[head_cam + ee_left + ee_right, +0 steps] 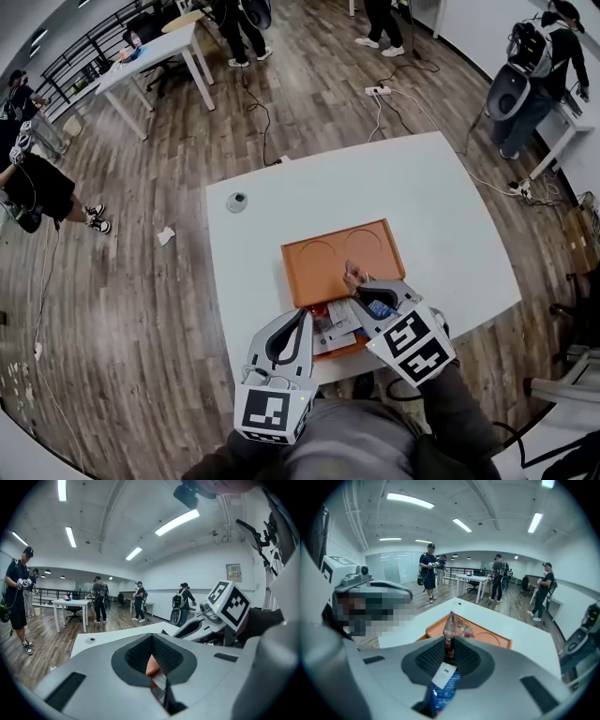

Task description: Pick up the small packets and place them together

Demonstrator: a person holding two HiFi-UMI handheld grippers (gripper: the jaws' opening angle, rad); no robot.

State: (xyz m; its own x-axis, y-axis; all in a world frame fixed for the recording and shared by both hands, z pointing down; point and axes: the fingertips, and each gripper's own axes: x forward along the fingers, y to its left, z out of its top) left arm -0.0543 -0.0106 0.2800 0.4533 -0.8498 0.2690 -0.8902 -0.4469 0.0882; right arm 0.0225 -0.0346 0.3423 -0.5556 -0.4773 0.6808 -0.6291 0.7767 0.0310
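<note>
White tabletop (441, 187) in an open office carries an orange plastic tray (314, 272). Right gripper (357, 287) is clamped on a small crinkled reddish packet (454, 627), held above the tray. Left gripper (306, 317) has its jaws together and empty, just beside loose white-and-red packets (336, 326) at the tray's near end.

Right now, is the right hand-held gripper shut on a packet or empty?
Shut: the right hand-held gripper pinches a reddish packet, held above the orange tray.
</note>
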